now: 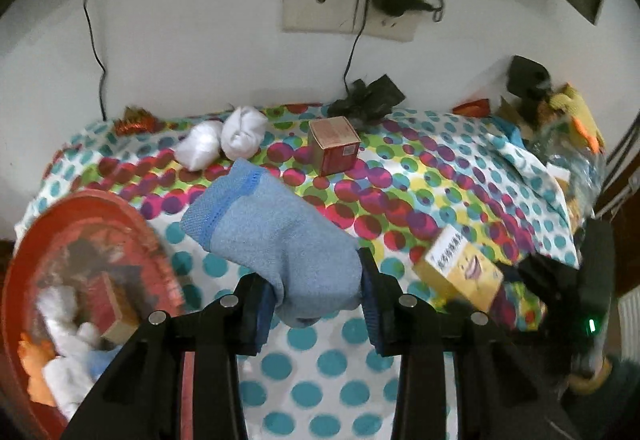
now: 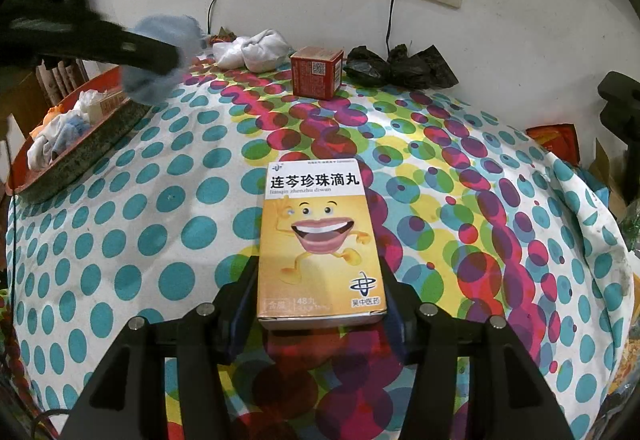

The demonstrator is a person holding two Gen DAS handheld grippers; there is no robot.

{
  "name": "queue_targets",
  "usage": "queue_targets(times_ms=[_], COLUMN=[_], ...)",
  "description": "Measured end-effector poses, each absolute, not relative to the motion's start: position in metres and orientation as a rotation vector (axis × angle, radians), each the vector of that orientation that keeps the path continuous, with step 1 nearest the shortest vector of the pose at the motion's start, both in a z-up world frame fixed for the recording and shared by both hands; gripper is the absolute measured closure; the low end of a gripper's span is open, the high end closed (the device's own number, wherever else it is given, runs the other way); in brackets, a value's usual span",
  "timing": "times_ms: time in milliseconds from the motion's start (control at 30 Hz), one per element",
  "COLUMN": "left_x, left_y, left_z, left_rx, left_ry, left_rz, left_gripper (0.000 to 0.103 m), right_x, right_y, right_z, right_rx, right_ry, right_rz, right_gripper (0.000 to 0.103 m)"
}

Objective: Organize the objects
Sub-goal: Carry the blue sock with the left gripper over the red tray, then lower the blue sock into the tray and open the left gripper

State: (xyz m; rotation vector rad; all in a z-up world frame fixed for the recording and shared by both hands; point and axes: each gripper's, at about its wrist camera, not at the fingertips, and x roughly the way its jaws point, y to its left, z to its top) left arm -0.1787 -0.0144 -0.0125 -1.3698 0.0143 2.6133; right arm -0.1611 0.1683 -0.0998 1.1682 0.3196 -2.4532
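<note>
Left gripper clenched on blue sock — swing left over red tray, then release; right gripper grasping yellow box — hold level.

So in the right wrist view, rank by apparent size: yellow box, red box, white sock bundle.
1. Yellow box, largest, though it sits nearest the camera, so partly nearness.
2-3. Red box and white sock bundle look alike; unranked.

red tray cut by left edge, its contents blurred, blue sock motion-smeared
</note>
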Motion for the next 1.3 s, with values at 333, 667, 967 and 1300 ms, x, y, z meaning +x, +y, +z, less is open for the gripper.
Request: queue_targets(times_ms=[333,667,967,1300], left_x=[-0.140,-0.118,-0.106,-0.117], left_y=[-0.038,-0.097,-0.168,-0.240], left_z=[0.016,0.036,0.040,0.008], left_rx=[-1.320,-1.354,-1.458,-1.643], left_ry=[0.044,0.006,-0.071,-0.208], left_rz=[2.642,2.765,2.879,2.955], left_gripper=[0.068,0.068,0.068,0.067], right_x=[-0.162,-0.162,-0.162,-0.162], right_y=[0.169,0.169,0.170,0.170], right_z=[-0.099,-0.098,-0.098,-0.098], right_rx=[1.166,1.163,1.161,1.158], right_ry=[0.320,0.322,0.324,0.326], right_rz=[-2.449,-2.443,-2.439,-2.434], right_gripper=[0.047,0.047,0.047,0.047])
